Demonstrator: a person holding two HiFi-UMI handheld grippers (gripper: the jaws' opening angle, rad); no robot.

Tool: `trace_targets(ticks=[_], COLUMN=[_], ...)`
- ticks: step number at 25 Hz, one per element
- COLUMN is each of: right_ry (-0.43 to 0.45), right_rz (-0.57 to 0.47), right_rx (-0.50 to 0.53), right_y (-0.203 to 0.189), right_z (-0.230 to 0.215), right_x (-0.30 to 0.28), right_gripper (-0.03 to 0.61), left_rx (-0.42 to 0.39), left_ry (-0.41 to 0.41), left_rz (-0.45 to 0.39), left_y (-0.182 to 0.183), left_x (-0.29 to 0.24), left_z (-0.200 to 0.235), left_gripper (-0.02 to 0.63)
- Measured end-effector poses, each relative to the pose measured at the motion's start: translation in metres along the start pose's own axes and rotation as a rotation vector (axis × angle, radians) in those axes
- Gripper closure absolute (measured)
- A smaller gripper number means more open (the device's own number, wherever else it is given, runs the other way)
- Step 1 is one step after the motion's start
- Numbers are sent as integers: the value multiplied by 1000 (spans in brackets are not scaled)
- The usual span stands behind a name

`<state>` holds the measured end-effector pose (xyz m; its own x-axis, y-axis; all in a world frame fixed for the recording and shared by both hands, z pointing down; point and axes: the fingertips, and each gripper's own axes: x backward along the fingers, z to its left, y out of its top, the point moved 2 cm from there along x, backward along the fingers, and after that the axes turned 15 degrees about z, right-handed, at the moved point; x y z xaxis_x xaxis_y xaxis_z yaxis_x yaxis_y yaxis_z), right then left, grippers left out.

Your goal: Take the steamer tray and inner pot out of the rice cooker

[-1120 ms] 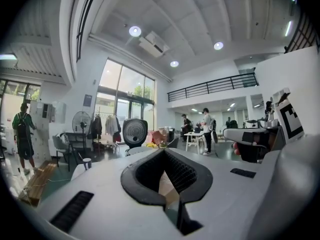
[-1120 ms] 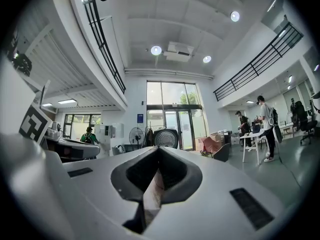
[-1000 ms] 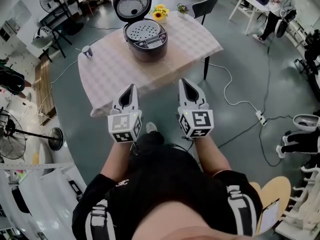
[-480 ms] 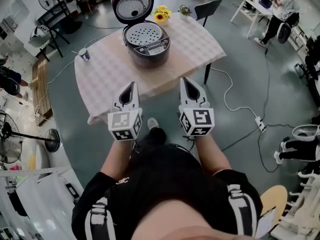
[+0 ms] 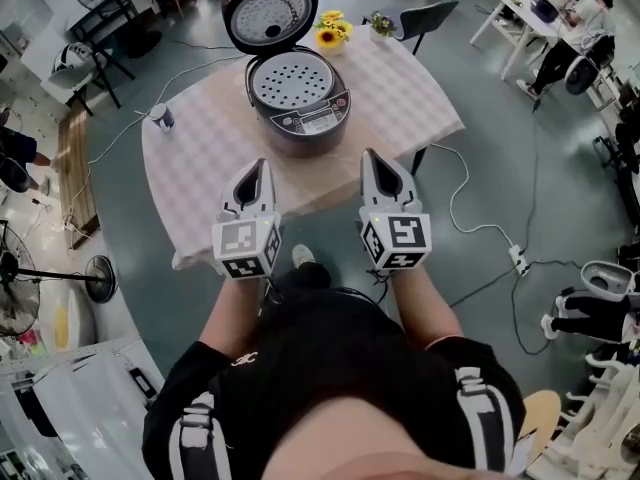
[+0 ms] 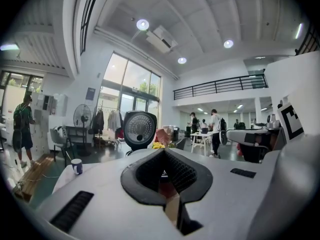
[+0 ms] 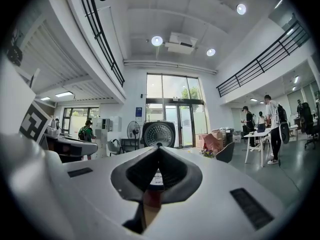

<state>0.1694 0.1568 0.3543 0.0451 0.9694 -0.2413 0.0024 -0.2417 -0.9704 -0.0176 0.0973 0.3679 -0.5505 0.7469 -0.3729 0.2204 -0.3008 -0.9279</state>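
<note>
The left gripper [image 5: 257, 171] and right gripper [image 5: 373, 163], side by side, each have their jaws pressed together on nothing, at the near side of the table [image 5: 205, 163]. Farther off on it stands the rice cooker [image 5: 300, 120], its lid [image 5: 270, 13] raised and the perforated steamer tray [image 5: 292, 80] seated inside.

A large open hall used as an office and test space is shown: a railed gallery [image 6: 220, 86] is seen at upper right, a tall glazed entrance [image 7: 172, 119] at centre, staffed desks [image 5: 522, 20] at upper right, and a power strip [image 5: 518, 259] on the bare grey floor [image 5: 560, 148] at right.
</note>
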Motion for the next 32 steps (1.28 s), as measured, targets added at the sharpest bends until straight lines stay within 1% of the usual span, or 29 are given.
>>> trace_targets(ticks=[9,14,18,23,26,29,32], right_ry=[4,3,13,50,87,129,164], right_rz=[18,17,25,37,35,39,34], right_rx=[9,19,18,21,25,42,51], right_y=[32,54,61,68,76,84,93], right_z=[-32,-41,-49,-58,-63,-68,-75], right_x=[-115,-167,-199,-228,-249,-268,-282], right_gripper=[580,580,580,580,580,580,580], left_rx=[14,-7,14,36,53,87,90], left_ry=[7,11,33,74,113,139,167], left_rz=[13,14,27,61,59,67,66], left_y=[41,63,68,68,75,80,89], left_x=[-94,-132,-154,-171,-179,-190,-198], left_z=[51,78,98,109,116,122,122], left_gripper=[611,611,611,611,611,611,611])
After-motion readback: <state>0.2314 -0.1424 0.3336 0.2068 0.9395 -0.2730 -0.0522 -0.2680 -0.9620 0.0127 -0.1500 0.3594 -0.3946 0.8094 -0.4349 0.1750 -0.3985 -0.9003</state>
